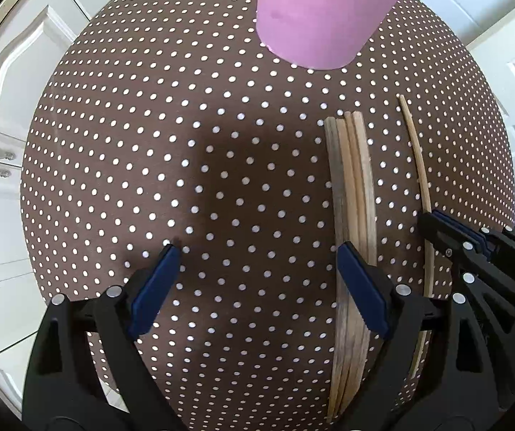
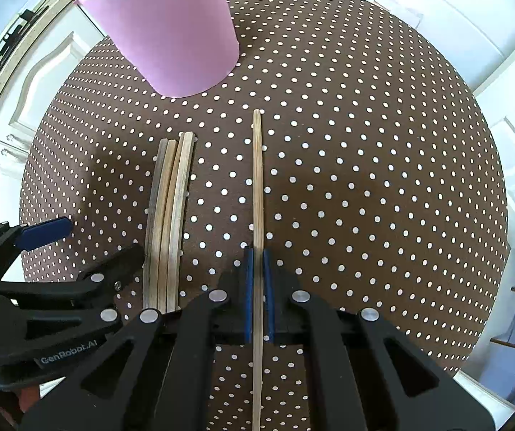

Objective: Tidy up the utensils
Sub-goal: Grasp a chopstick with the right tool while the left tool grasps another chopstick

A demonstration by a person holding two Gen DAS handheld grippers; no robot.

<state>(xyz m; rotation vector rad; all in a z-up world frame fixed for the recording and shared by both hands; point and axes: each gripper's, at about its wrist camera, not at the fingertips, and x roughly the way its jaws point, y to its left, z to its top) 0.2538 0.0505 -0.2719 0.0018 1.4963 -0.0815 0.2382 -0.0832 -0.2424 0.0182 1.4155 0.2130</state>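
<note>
1. Right gripper (image 2: 258,294): black plastic frame, blue pads, silver rivets; jaws drawn tight on a single chopstick (image 2: 257,194), the stick clamped between both pads and running straight ahead. Seen from the left wrist view as the black linkage at far right (image 1: 447,231), pinching the same stick (image 1: 417,151).
2. Left gripper (image 1: 257,287): same black build, blue rubber pads; fingers spread wide, nothing between them, only cloth below. Right-hand pad (image 1: 363,287) overlapping the bundle in view; contact not determinable.
3. Single chopstick: thin, pale bamboo, round-tipped, long and slender; far tip lying toward the cup, just beside the bundle yet apart from it.
4. Bundle of chopsticks (image 2: 167,215): several flat wooden sticks lying side by side and touching, colours from grey-brown to light tan, ends roughly level; between the two grippers, on the cloth.
5. Tablecloth (image 2: 365,179): brown fabric, regular white polka dots, matte weave, covering a round table.
6. Cup (image 2: 171,32): pink, smooth, tapered cylinder, matte wall; standing upright on the cloth beyond the stick tips; interior hidden, contents not determinable.
7. Cabinets (image 1: 16,82): white, raised-panel doors, metal handles, beyond the table edge.
</note>
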